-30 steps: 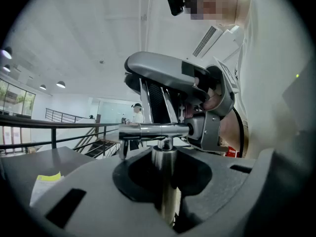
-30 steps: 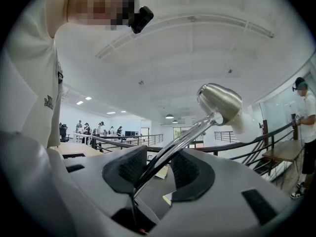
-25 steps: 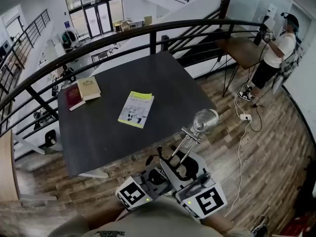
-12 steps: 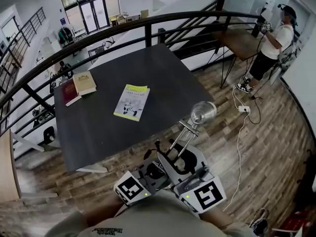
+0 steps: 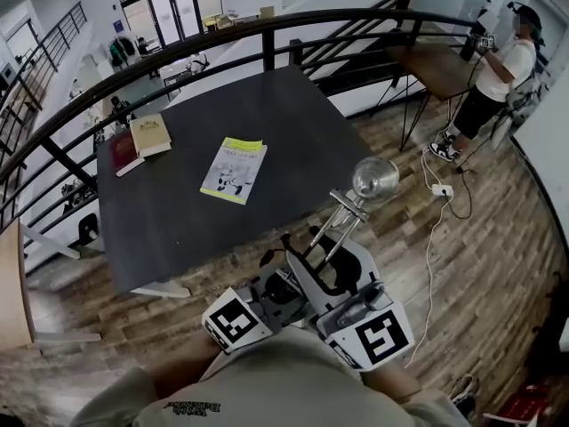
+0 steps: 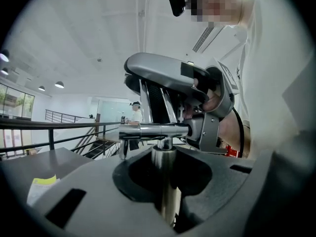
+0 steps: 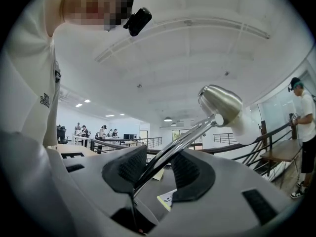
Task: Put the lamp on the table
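Observation:
A chrome lamp with a round shade (image 5: 374,179) leans up and away from me on a thin arm (image 5: 336,231), just off the near right corner of the dark table (image 5: 178,221). My left gripper (image 5: 286,272) is shut on the lamp's upright post (image 6: 165,186), below a chrome crossbar (image 6: 153,131). My right gripper (image 5: 342,261) stands beside it. Its pads are wide apart with the slanted arm (image 7: 173,149) running between them. The arm lies against the left pad (image 7: 129,168), and a gap shows before the right pad (image 7: 191,174). The lamp's foot is hidden.
A yellow-green booklet (image 5: 233,169) lies mid-table, and a tan book (image 5: 149,135) and a red book (image 5: 123,152) lie at the far left corner. A black railing (image 5: 267,34) curves behind the table. A person (image 5: 498,78) stands far right by a wooden table (image 5: 440,65). A power strip (image 5: 442,189) lies on the floor.
Both grippers have carried the lamp a little forward toward the table's near right corner; the shade now sits higher in the head view. Neither gripper's hold looks different.

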`<state>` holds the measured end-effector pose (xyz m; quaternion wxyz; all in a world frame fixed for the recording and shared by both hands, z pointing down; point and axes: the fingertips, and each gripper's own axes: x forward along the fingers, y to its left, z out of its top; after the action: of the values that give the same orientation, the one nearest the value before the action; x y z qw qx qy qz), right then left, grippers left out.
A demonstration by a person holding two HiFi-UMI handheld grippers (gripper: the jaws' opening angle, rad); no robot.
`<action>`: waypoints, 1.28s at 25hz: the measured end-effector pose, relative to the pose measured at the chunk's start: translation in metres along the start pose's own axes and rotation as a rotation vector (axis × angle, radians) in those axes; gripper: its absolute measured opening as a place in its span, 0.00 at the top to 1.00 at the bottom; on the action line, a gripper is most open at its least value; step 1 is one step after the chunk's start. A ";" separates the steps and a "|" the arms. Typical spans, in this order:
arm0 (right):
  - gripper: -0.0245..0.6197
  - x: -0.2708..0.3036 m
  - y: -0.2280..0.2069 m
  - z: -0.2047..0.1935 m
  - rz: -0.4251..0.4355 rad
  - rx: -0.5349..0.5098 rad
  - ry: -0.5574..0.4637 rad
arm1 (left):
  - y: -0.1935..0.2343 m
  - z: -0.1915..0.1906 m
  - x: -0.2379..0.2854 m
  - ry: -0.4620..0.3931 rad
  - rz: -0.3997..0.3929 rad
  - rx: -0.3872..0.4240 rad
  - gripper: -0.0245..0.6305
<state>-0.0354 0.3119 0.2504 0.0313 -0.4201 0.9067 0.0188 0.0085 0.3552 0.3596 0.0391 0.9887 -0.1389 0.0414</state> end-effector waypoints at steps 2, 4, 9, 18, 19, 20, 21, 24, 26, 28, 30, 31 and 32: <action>0.72 -0.004 -0.007 0.002 0.002 -0.007 -0.012 | 0.000 0.002 0.008 -0.002 0.004 0.004 0.86; 0.72 -0.009 -0.013 0.005 0.007 -0.015 -0.024 | -0.001 0.005 0.017 -0.008 0.009 0.011 0.86; 0.72 -0.015 -0.025 0.010 0.026 -0.018 -0.035 | -0.002 0.011 0.031 -0.019 0.020 0.015 0.86; 0.71 -0.009 -0.051 0.007 0.039 -0.010 -0.039 | 0.015 0.012 0.051 -0.007 0.035 0.011 0.86; 0.71 -0.006 -0.055 0.005 0.038 -0.011 -0.039 | 0.020 0.010 0.053 -0.005 0.035 0.018 0.86; 0.71 -0.002 -0.058 0.003 0.037 -0.013 -0.038 | 0.025 0.009 0.055 -0.003 0.035 0.019 0.86; 0.71 0.002 -0.062 0.001 0.035 -0.015 -0.038 | 0.031 0.008 0.057 -0.003 0.036 0.016 0.86; 0.71 0.017 -0.075 -0.005 0.028 -0.021 -0.033 | 0.050 0.006 0.063 -0.005 0.029 0.008 0.86; 0.71 0.028 -0.084 -0.010 0.023 -0.023 -0.026 | 0.064 0.004 0.067 -0.006 0.025 0.005 0.86; 0.71 0.040 -0.094 -0.015 0.020 -0.022 -0.017 | 0.079 0.001 0.072 -0.006 0.021 -0.001 0.86; 0.71 0.056 -0.106 -0.020 0.017 -0.020 -0.009 | 0.097 -0.001 0.076 -0.006 0.018 -0.008 0.86; 0.71 0.065 -0.113 -0.022 0.015 -0.017 -0.005 | 0.108 -0.001 0.078 -0.006 0.016 -0.012 0.86; 0.71 0.074 -0.119 -0.025 0.014 -0.015 -0.002 | 0.119 -0.002 0.080 -0.005 0.015 -0.015 0.86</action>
<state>0.0070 0.1771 0.2688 0.0291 -0.4139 0.9095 0.0261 0.0522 0.2199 0.3765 0.0459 0.9874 -0.1466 0.0380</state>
